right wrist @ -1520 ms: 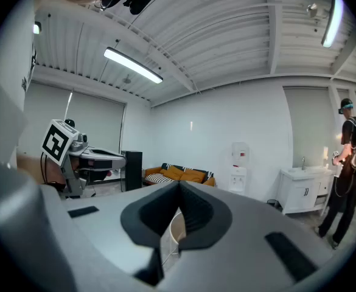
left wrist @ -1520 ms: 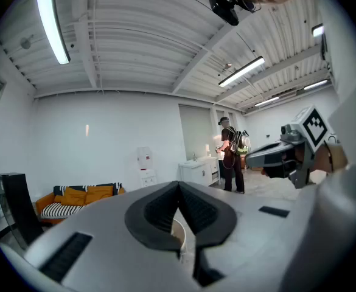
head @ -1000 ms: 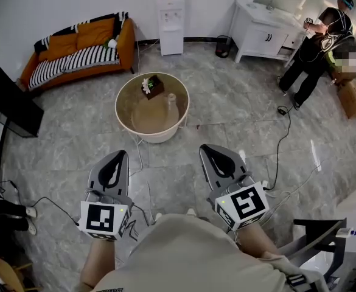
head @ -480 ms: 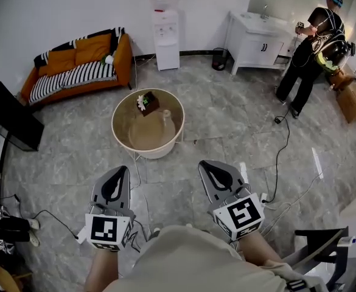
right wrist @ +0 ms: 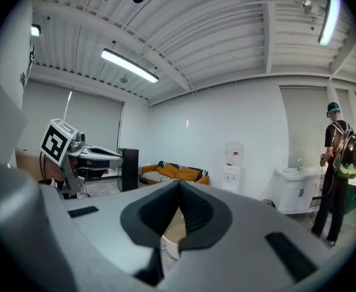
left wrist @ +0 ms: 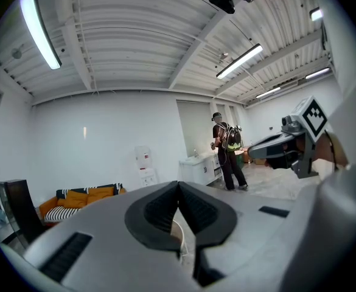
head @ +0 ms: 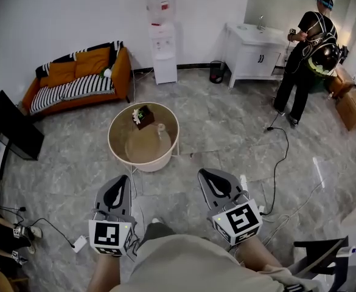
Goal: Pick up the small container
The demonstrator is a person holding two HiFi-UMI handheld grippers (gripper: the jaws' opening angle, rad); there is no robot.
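Note:
A round cream table stands on the floor ahead of me. On it sit a small dark container with green and white sprigs and a clear jug-like vessel. My left gripper and right gripper hang side by side over the floor, well short of the table. Both are shut with nothing between the pads. In the left gripper view the shut jaw tips point toward the table rim. The right gripper's tips are shut and point the same way.
An orange sofa with striped cushions lines the far wall, beside a water dispenser and a white sink cabinet. A person stands at the right. A black screen is at left. Cables trail across the floor.
The view has tilted up, so the table, the sofa and both grippers sit lower in the frame. The two grippers have stayed shut and side by side.

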